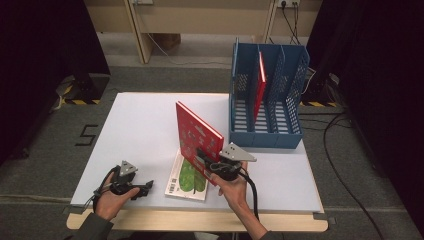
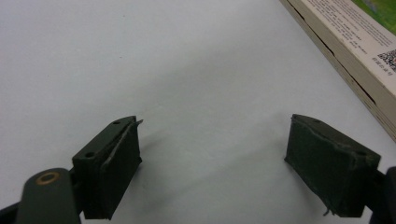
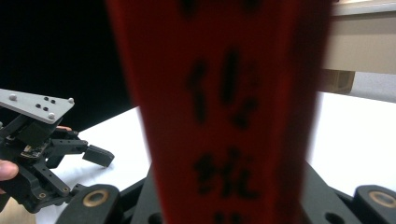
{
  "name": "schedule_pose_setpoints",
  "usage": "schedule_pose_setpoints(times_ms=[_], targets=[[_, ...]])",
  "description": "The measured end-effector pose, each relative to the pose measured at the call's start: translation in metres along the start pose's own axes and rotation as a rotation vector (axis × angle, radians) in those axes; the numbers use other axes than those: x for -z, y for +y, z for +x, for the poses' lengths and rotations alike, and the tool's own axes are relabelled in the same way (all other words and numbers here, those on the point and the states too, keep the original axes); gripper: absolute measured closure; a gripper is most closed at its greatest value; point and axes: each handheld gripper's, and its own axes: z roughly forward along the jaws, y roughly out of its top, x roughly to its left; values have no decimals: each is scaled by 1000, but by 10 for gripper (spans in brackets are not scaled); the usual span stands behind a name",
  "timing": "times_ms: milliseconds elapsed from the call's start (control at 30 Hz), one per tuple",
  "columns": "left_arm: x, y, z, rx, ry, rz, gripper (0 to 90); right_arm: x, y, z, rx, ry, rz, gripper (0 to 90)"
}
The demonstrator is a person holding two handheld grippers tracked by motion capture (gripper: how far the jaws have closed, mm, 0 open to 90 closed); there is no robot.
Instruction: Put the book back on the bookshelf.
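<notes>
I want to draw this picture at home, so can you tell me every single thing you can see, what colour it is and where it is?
Table: one, white top, in the middle of the room.
File rack: one, blue, far right of the table.
Book in the rack: one, red, upright in a slot.
Held book: one, red, upright, lifted over the table's near middle.
Lying book: one, white and green cover, flat on the table near the front edge.
Cables: several, black, on the floor at right.
Right gripper: one, black, shut on the held book.
Left gripper: one, black, open, near left of the table.
Hands: two, at the bottom.
</notes>
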Motion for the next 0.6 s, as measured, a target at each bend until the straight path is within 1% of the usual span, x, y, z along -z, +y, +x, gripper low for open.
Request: schedule_pose_setpoints(times_ms=[67, 133, 233, 300, 433, 500, 600], targets=[[0, 0, 0, 1, 0, 1, 165, -1, -1, 0, 2, -5, -4, 744], [0, 0, 0, 0, 0, 1, 165, -2, -2, 1, -1, -2, 2, 744], [0, 0, 0, 0, 0, 1, 164, -2, -4, 0, 9, -11, -2, 743], [0, 0, 0, 1, -1, 2, 164, -3, -6, -1, -4, -8, -6, 744], [0, 0, 0, 0, 0, 1, 164, -3, -9, -3, 1, -22, 4, 742], [0, 0, 0, 2, -1, 1, 164, -4, -10, -4, -2, -18, -9, 747], [0, 0, 0, 1, 0, 2, 161, -4, -10, -4, -2, -20, -8, 758]])
